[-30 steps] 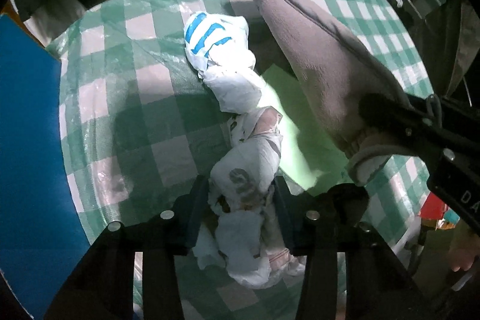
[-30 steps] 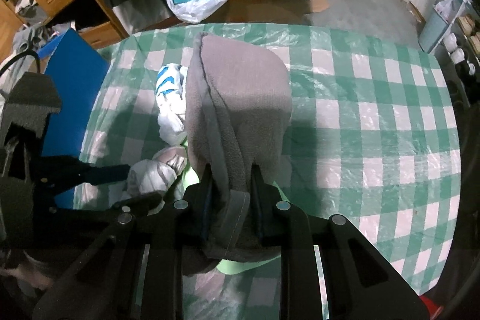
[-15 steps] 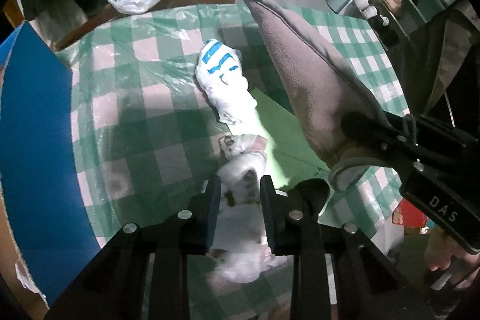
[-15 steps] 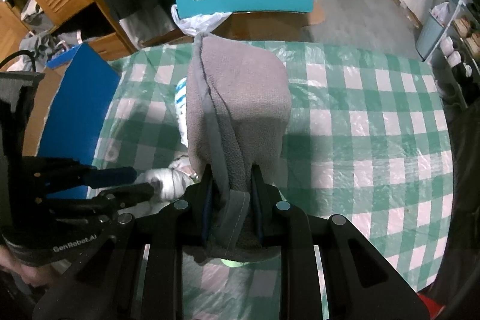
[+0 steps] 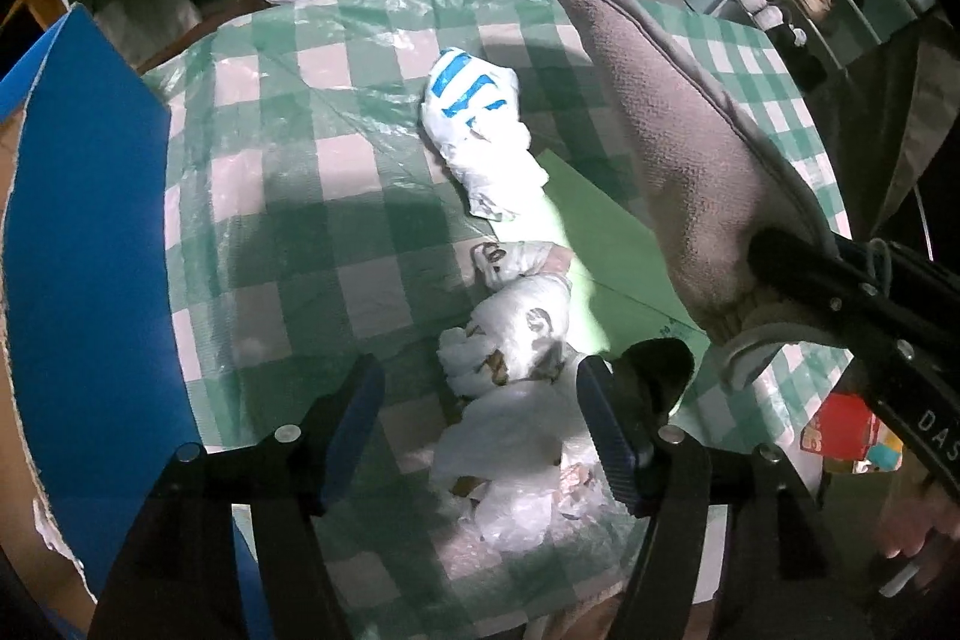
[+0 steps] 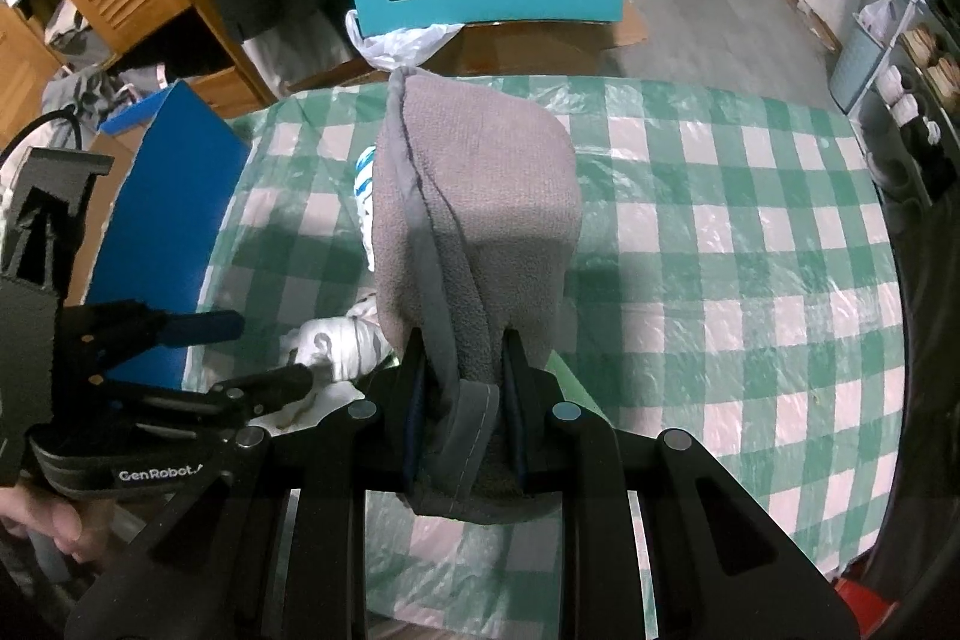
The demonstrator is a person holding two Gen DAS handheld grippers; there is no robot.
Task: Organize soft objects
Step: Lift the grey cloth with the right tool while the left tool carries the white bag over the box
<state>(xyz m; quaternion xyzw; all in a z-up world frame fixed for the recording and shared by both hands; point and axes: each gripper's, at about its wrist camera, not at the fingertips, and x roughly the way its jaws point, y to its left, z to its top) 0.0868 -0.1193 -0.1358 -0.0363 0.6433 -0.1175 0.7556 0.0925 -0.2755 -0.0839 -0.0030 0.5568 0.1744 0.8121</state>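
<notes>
Grey fleece cloth (image 6: 474,220) pinched at its hem in right claw (image 6: 465,388), hanging above checked surface (image 6: 750,250), left claw (image 5: 480,400) just spread wide, crumpled white plastic bags (image 5: 510,328) lying loose between its fingers near the near edge

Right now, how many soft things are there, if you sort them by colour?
Grey: 1, the folded grey cloth, pinched in the right gripper.
White: 2, the white bag with blue stripes and the crumpled white bag with brown print, lying between the open fingers of the left gripper.
Total: 3.
</notes>
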